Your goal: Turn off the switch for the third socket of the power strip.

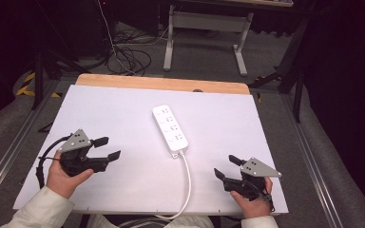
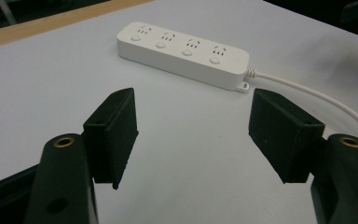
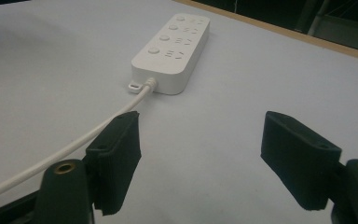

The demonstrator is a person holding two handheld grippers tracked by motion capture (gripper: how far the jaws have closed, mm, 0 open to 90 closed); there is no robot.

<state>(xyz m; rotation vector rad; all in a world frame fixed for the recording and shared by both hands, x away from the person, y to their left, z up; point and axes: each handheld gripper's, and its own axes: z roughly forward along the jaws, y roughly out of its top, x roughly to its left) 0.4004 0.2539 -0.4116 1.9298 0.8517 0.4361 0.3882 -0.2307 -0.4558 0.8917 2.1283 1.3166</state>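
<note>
1. High view: a white power strip (image 1: 170, 128) lies flat near the middle of the white table (image 1: 100, 114), slanting from far-left to near-right, and its white cable (image 1: 188, 185) runs off the near edge. The left gripper (image 1: 105, 148), held in the person's left hand (image 1: 66, 176), rests near the left front of the table with its jaws spread and nothing between them. The right gripper (image 1: 227, 167), in the right hand (image 1: 249, 202), sits near the right front corner, jaws likewise apart and empty. Both point inward toward the strip, which lies between them and well apart from each. I read this as a ready pose, with the strip centred so either hand can reach it.

2. Left gripper view: the spread jaws frame bare table. The strip lies beyond them, broadside on, its four sockets and buttons facing up and the cable end to the right. Nothing is touching it.

3. Right gripper view: the jaws stand wide open. The strip lies ahead, seen end-on, cable end nearest. The cable passes just beside the left jaw on its outer side, not between the jaws. Whether it touches that jaw I cannot tell.
</note>
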